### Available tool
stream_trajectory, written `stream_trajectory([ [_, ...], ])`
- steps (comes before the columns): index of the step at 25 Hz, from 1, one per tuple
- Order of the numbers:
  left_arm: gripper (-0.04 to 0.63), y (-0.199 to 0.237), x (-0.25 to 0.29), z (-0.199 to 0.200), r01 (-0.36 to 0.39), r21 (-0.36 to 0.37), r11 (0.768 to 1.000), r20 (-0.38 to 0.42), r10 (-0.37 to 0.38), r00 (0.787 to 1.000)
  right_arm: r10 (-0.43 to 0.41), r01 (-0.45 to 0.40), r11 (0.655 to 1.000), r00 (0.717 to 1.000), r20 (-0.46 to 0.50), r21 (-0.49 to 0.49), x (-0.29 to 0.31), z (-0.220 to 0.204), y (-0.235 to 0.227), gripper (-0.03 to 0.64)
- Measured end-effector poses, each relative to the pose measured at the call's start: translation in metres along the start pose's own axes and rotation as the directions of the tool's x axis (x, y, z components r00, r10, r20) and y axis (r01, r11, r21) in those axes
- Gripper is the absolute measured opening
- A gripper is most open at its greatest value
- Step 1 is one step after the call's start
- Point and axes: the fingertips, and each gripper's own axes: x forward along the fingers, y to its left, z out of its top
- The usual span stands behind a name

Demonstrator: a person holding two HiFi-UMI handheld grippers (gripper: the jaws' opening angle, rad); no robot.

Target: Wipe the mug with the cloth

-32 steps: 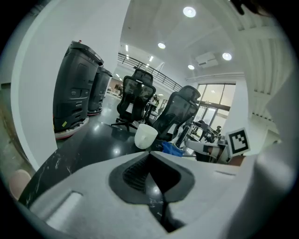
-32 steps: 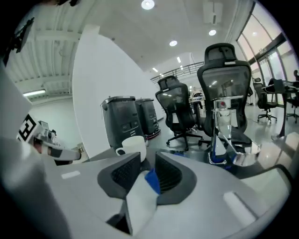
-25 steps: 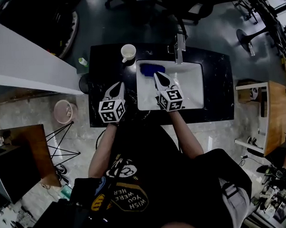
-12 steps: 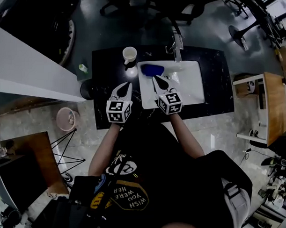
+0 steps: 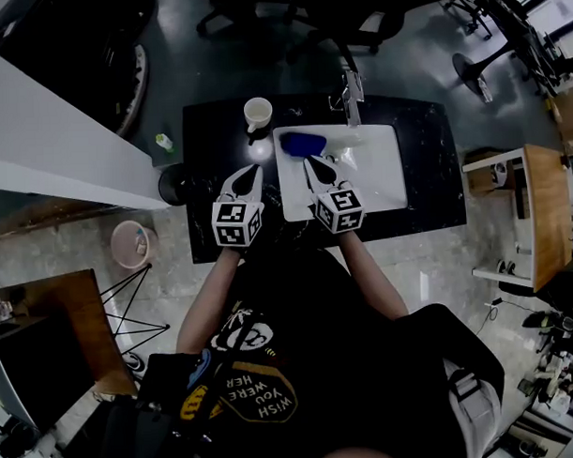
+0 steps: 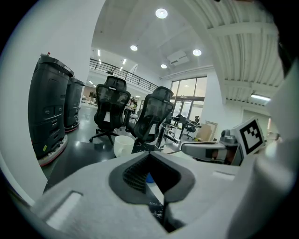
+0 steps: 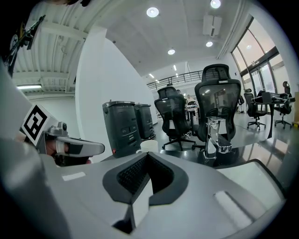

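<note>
A white mug (image 5: 257,113) stands upright on the black counter (image 5: 217,132), left of the white sink (image 5: 383,164). A blue cloth (image 5: 303,141) lies in the sink's far left corner. My left gripper (image 5: 251,170) hovers over the counter in front of the mug, shut and empty. My right gripper (image 5: 310,162) is over the sink just short of the cloth, shut with nothing in it. In the left gripper view the mug (image 6: 124,145) shows beyond my left gripper (image 6: 150,155). The right gripper view has the mug (image 7: 148,145) past my right gripper (image 7: 147,155).
A chrome faucet (image 5: 350,90) rises at the sink's far edge, also in the right gripper view as the faucet (image 7: 212,135). A small green bottle (image 5: 162,141) sits by the counter's left end. Office chairs (image 6: 112,112) stand behind the counter, and a pink bin (image 5: 130,244) is on the floor.
Both grippers stayed shut. The right gripper drew back slightly from the cloth, and the left one shifted a little toward the sink.
</note>
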Motion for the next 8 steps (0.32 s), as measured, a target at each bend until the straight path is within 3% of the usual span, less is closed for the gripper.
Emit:
stream_trajectory([
  [8, 0.005, -0.0036, 0.0028, -0.0048, 0.002, -0.017, 1.000, -0.007, -0.003, 1.000, 0.004, -0.004, 1.000, 1.000, -0.002, 0.013, -0.0055, -0.0017, -0.0023, 0.002],
])
